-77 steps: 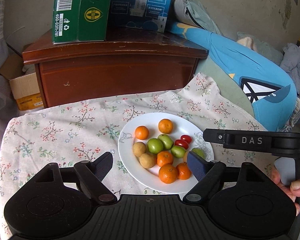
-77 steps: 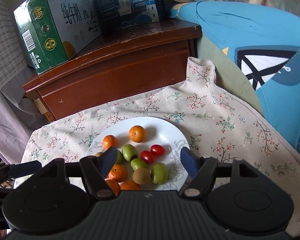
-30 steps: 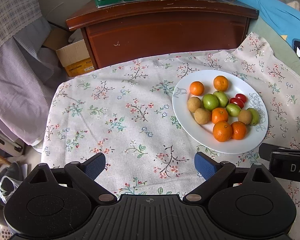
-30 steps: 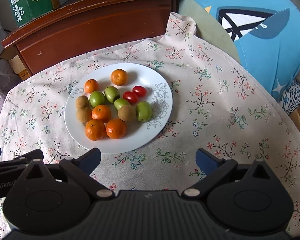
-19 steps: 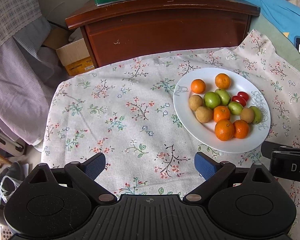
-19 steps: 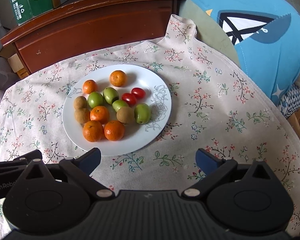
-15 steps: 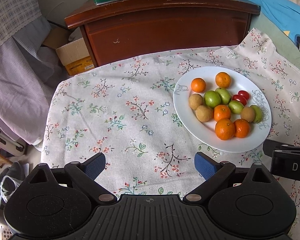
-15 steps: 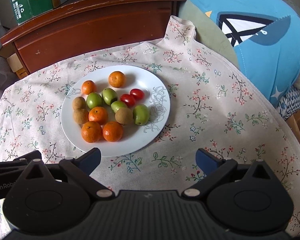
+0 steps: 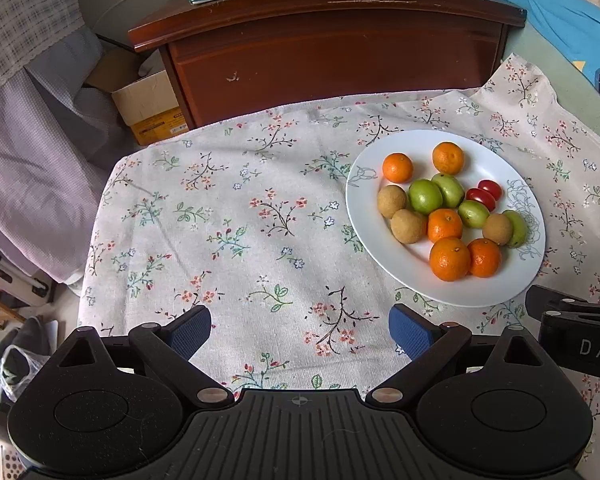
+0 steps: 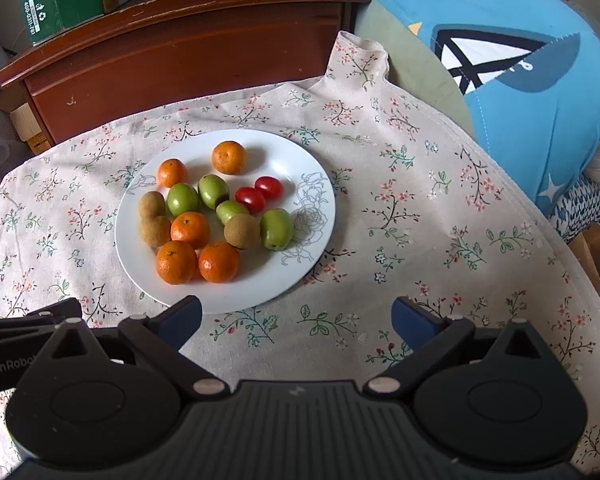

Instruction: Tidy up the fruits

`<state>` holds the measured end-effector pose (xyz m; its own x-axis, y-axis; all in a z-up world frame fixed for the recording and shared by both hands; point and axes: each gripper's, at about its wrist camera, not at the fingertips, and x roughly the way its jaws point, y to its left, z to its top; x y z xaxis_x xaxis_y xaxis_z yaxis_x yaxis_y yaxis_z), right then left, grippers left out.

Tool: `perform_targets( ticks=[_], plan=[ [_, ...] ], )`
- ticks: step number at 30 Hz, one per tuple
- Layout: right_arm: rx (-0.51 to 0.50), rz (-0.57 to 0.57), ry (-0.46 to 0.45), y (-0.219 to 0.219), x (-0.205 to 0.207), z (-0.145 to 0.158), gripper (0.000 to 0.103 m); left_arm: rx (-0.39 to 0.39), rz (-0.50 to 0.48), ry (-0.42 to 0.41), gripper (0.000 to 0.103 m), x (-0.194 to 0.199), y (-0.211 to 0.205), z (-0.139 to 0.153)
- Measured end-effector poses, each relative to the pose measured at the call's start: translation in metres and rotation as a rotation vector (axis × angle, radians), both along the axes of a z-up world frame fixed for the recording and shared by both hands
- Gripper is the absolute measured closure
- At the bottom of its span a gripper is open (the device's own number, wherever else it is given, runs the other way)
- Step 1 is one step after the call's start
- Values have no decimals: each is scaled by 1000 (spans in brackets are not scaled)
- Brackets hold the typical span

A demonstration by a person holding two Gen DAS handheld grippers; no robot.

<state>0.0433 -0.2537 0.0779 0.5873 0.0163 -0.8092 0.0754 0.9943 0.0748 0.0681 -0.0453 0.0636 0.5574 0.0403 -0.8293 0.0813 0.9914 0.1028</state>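
Plate: white plate (image 10: pixel 220 300) on the bench, floral cloth (image 9: pixel 240 240) under it; all fruit in view sits on it, none on the cloth.
Oranges: 5 small oranges (image 10: pixel 176 262); 2 at plate's 12 o'clock, 3 toward 6–7 o'clock.
Greens: 4 green fruits (image 10: pixel 276 229); 3 near centre, 1 at approx 3 o'clock, touching a brown one.
Browns: 3 brown fruits (image 10: pixel 155 231); 2 touching at 9 o'clock, 1 at centre-right.
Reds: 2 cherry tomatoes (image 10: pixel 250 199) side by side, approx 1 o'clock from centre.
Sorting: kinds partly clumped, partly mixed; oranges split in 2 groups, 1 brown apart from its pair.
Progress: judgement only; fits either a mixed plate awaiting sorting or fruit gathered onto 1 plate as the end state. Can't tell which, no 2nd dish or bin in view.
L tongs: left tongs (image 9: pixel 300 330) spread wide, nothing between the pads; held low over bare cloth, plate at their 1–2 o'clock, well apart from fruit.
R tongs: right tongs (image 10: pixel 296 320) also spread wide, holding nothing; plate's near rim just past the left fingertip, fruit at 11 o'clock.
Pose: both point fwd toward the wooden cabinet (image 9: pixel 332 56), side by side, each showing at the edge of the other's view; neither touches plate or fruit.
Hands: not visible in either view.
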Motion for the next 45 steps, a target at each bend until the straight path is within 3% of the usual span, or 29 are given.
perform_targets(
  ticks=[25,45],
  plan=[
    [-82,21,-32,7,-1,1,2,41,-1,13,6,0,-5,-3],
    [-31,69,-30,2,-2,-10,2,51,-16,24,6,-4,-6,-7]
  ],
)
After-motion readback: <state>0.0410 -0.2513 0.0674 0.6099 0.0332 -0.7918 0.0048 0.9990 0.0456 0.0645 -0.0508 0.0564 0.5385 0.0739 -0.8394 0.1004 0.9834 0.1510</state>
